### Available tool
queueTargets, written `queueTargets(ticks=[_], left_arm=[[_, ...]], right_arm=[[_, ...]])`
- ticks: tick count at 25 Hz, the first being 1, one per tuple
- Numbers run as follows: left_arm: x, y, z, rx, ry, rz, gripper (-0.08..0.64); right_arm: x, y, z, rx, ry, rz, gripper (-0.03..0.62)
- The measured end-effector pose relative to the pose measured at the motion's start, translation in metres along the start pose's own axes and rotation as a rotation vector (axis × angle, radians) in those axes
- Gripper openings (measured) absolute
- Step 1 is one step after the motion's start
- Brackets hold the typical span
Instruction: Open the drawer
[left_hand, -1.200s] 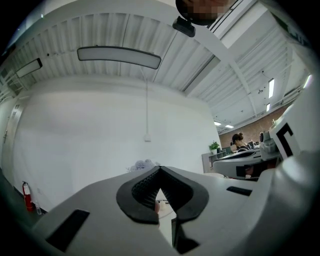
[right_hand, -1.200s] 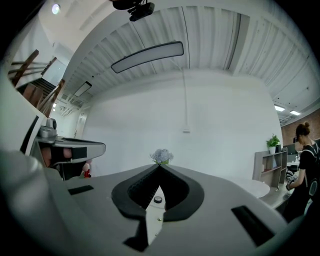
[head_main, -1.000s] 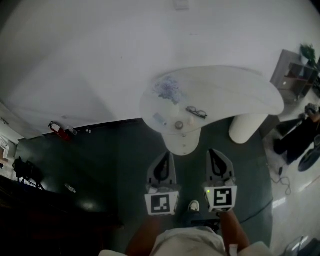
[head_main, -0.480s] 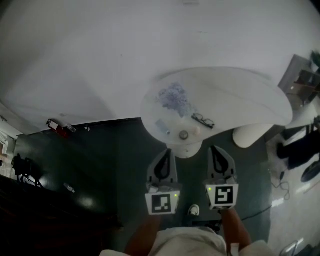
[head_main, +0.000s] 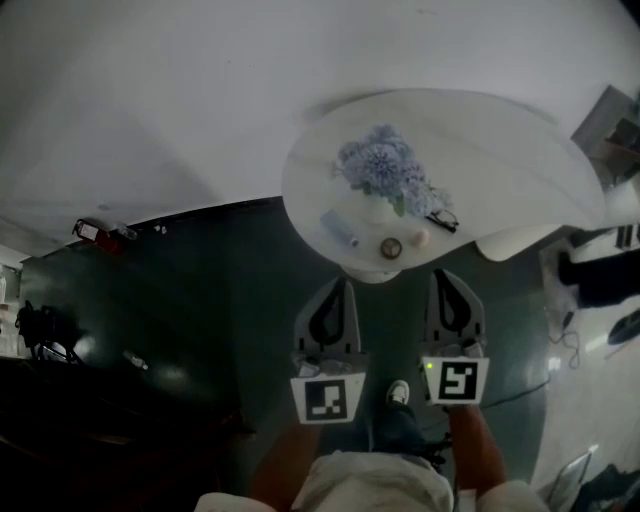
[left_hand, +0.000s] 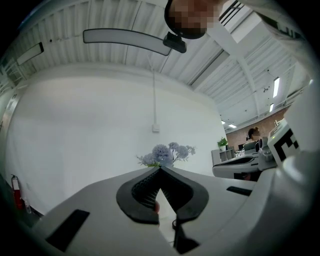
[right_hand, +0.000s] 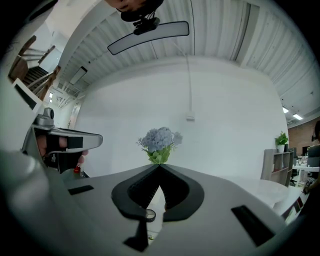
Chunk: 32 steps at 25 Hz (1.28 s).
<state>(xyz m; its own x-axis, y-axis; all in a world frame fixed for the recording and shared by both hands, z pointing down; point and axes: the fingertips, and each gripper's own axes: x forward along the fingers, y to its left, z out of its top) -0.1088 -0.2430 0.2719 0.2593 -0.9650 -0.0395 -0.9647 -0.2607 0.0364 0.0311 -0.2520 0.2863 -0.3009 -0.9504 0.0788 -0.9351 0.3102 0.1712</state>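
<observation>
Dark green floor (head_main: 200, 300) underfoot. Ahead stands a white oval table (head_main: 500, 150) bearing blue flowers (head_main: 385, 165) and spectacles (head_main: 445, 217), before a white wall (head_main: 150, 100). Only the left gripper view shows a distant office area (left_hand: 250, 145); only the head view shows the tabletop. Left gripper (head_main: 339, 283) and right gripper (head_main: 444, 274): jaws together, empty, near the table's edge without touching it. No drawer can be made out.

A smooth white bench (head_main: 520, 160) with a faint sheen stands on a dark green floor (head_main: 200, 300) glossy enough to mirror lamp glare. The left claw (left_hand: 160, 169) and right claw (right_hand: 160, 166) share one build: matt grey plastic shells and black ribbed pads (left_hand: 145, 190). The pale blue flowers (head_main: 385, 165) may be cloth. The wall (head_main: 150, 120) is matt white.
</observation>
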Motion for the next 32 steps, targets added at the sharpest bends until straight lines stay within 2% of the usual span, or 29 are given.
queueTargets(ticks=[5, 12, 15, 20, 27, 32], left_arm=[[-0.005, 0.003, -0.041, -0.002, 0.053, -0.008, 0.003], [-0.014, -0.008, -0.106, 0.049, 0.118, -0.025, 0.003], [-0.018, -0.007, -0.132, 0.039, 0.123, -0.018, 0.003], [-0.018, -0.013, -0.175, 0.03, 0.095, 0.005, 0.003], [-0.028, -0.017, -0.256, 0.024, 0.123, 0.006, 0.003], [-0.04, -0.02, -0.295, 0.042, 0.137, -0.008, 0.003]], right_arm=[[0.002, 0.015, -0.031, 0.009, -0.018, -0.009, 0.005], [-0.004, 0.029, -0.101, -0.011, 0.033, -0.001, 0.005], [-0.002, 0.04, -0.128, -0.002, 0.037, 0.004, 0.005], [0.0, 0.052, -0.181, -0.045, 0.06, 0.045, 0.005], [0.007, 0.054, -0.251, -0.016, 0.091, 0.005, 0.006], [0.011, 0.061, -0.271, -0.009, 0.048, -0.008, 0.006]])
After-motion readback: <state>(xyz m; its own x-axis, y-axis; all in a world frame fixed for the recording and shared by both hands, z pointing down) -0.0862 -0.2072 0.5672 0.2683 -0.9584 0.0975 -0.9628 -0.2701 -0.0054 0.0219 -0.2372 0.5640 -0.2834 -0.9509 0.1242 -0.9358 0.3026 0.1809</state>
